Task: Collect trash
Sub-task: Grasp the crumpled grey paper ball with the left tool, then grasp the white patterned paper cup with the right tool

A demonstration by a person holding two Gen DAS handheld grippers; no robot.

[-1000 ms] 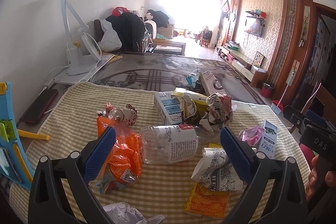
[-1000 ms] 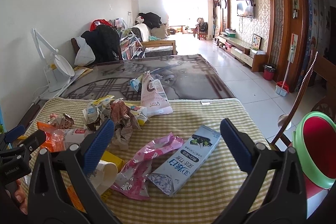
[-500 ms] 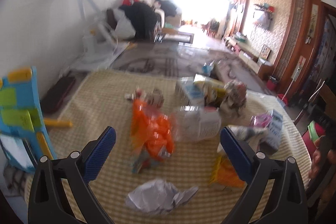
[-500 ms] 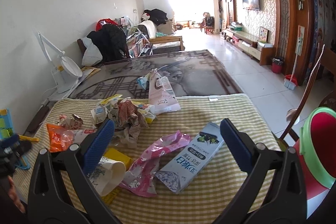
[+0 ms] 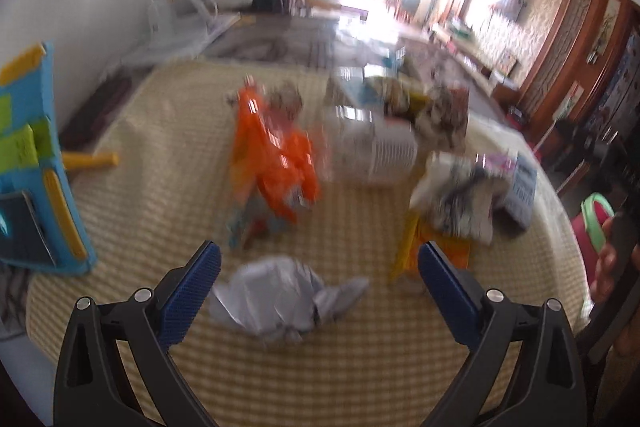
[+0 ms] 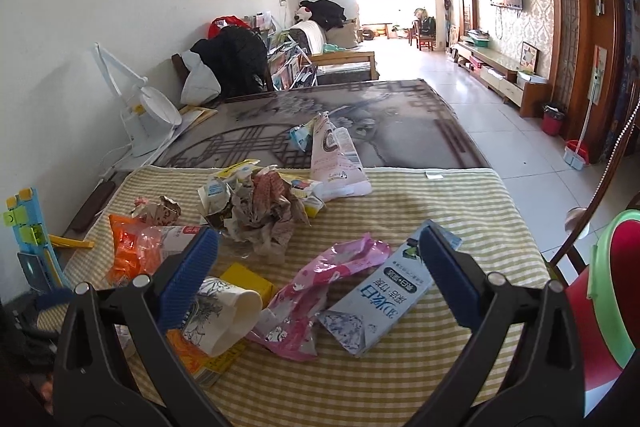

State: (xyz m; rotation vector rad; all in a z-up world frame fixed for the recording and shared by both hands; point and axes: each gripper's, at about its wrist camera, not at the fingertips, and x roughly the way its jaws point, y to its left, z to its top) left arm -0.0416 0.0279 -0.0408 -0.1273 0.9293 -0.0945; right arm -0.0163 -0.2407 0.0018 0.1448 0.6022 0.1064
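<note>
Trash lies scattered on a yellow checked tablecloth (image 6: 400,379). In the blurred left wrist view my left gripper (image 5: 319,291) is open and empty, just above a crumpled grey-white wrapper (image 5: 286,301), with an orange bag (image 5: 280,157) and a clear plastic bottle (image 5: 376,151) beyond. In the right wrist view my right gripper (image 6: 319,275) is open and empty over a pink wrapper (image 6: 316,295) and a blue-white milk carton (image 6: 384,301). A paper cup (image 6: 224,311), a crumpled paper wad (image 6: 264,211) and a pink pouch (image 6: 336,163) lie around.
A red bin with a green rim (image 6: 608,287) stands off the table's right edge; it also shows in the left wrist view (image 5: 592,223). A blue and yellow toy (image 5: 36,163) stands at the left edge. A white desk lamp (image 6: 140,107) stands at the back left.
My left gripper has pulled back and tilted down, so the grey-white wrapper now lies between its fingers. My right gripper has shifted slightly back. Both stay open.
</note>
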